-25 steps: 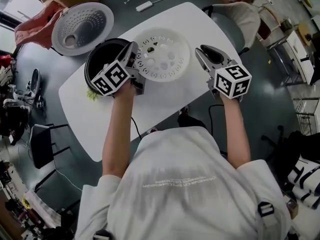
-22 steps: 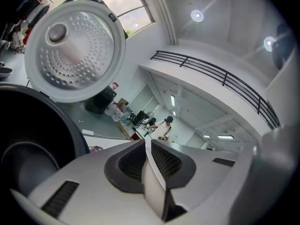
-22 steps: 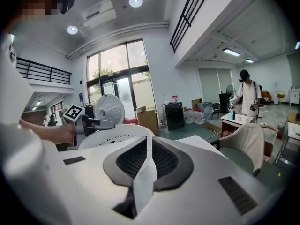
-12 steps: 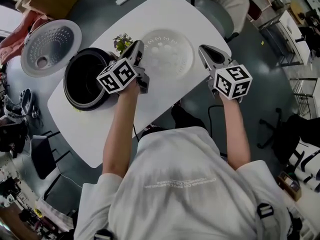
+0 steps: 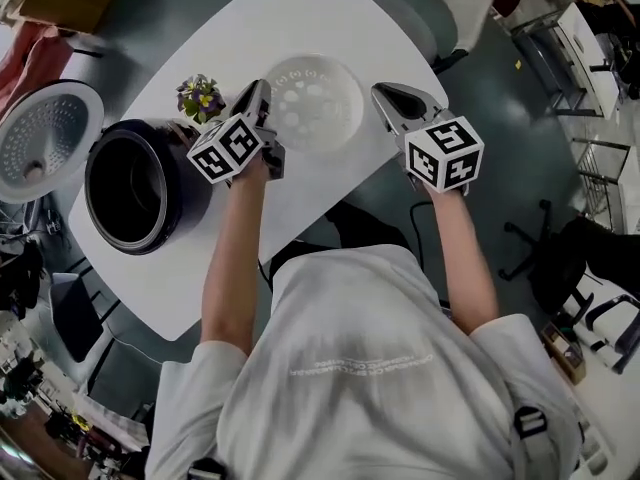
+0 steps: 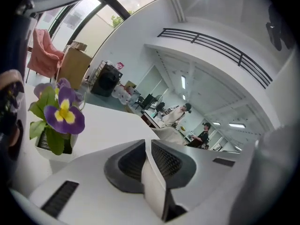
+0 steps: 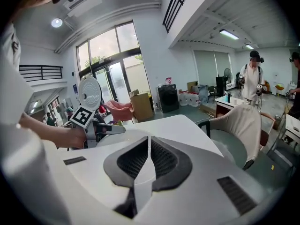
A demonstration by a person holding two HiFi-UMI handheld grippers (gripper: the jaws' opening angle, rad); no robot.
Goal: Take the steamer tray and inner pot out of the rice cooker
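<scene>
While the person is leaning over a white desk (image 5: 165,268), seen from above, each hand is holding a hand-held gripper just above the desk top. The left hand-held gripper (image 5: 259,90) is pointing away from the person, with its two jaws pressed together and nothing between them. The right hand-held gripper (image 5: 386,91) is doing the same well to the right, with its jaws likewise closed and empty. The steamer tray (image 5: 312,100), a round white dish with holes, is lying flat on the desk between the two grippers, just to the right of the left one. The rice cooker (image 5: 135,183), black and round, is sitting near the desk's left edge with its lid (image 5: 38,140) swung open to the far left. Its dark inside is showing, but the inner pot is not standing out from the cooker body. A small potted flower (image 5: 200,96) with purple petals is standing between the cooker and the tray.
</scene>
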